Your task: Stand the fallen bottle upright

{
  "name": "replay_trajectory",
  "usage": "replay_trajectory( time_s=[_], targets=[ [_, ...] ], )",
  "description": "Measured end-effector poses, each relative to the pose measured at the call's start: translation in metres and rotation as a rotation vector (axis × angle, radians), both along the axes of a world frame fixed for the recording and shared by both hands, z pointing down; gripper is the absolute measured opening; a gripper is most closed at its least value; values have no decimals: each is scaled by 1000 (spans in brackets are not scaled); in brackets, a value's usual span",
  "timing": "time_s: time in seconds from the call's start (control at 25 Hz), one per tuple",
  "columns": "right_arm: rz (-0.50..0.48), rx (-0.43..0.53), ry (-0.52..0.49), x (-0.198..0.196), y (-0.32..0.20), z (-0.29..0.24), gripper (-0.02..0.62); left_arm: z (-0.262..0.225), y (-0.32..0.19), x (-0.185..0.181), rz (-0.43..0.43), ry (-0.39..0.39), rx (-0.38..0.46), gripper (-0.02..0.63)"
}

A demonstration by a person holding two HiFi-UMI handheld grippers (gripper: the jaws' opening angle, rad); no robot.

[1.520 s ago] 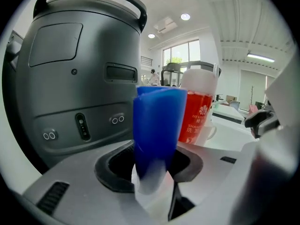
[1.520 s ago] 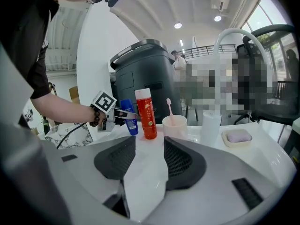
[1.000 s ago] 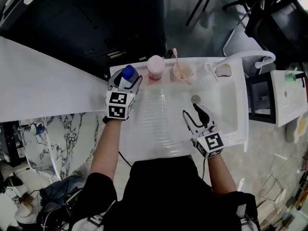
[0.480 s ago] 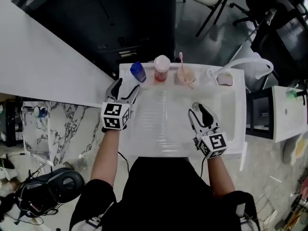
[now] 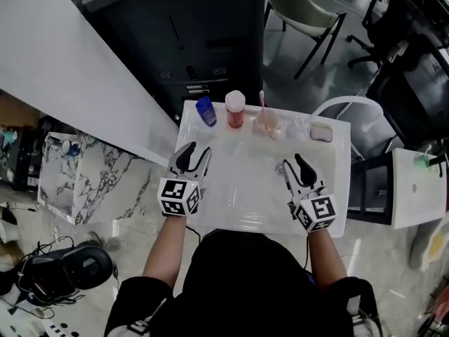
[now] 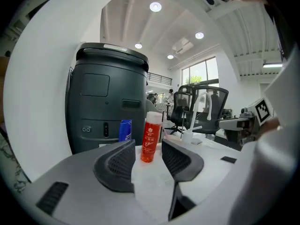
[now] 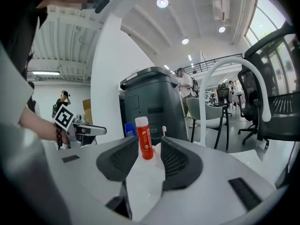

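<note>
The blue bottle stands upright at the back left corner of the white basin top; it also shows in the left gripper view. My left gripper hangs well short of it, near the left edge, open. Its jaws have just been closing, with nothing between them. My right gripper is over the right part of the basin, open and empty, and its jaws have also just been closing a little.
Along the back edge stand a red bottle with a pale cap, a cup with a toothbrush and a soap dish. A white arched faucet rises at the right. A dark bin stands behind the basin.
My left gripper has let go of the blue bottle, which now stands alone, and has drawn back toward me. My right gripper has also pulled back and risen.
</note>
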State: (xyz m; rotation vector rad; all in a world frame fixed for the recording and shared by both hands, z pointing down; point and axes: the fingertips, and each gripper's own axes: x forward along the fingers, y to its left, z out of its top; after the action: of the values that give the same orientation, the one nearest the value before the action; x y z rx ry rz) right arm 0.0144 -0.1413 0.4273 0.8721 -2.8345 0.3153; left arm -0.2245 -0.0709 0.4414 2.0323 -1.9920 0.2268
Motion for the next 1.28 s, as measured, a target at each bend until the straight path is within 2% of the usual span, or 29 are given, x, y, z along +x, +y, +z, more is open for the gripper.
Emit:
replay_trajectory(
  time_s=[0.28, 0.6, 0.8, 1.28],
  targets=[
    [-5, 63, -14, 14, 5, -20, 119, -22, 11, 28, 33, -31, 60, 163],
    [0, 109, -38, 36, 4, -36, 31, -42, 30, 56, 32, 18, 134, 103],
    [18, 111, -69, 43, 1, -39, 29, -46, 37, 61, 9, 120, 164, 91],
    [4, 93, -60, 49, 11, -28, 29, -43, 46, 77, 44, 58, 137, 87]
  ],
)
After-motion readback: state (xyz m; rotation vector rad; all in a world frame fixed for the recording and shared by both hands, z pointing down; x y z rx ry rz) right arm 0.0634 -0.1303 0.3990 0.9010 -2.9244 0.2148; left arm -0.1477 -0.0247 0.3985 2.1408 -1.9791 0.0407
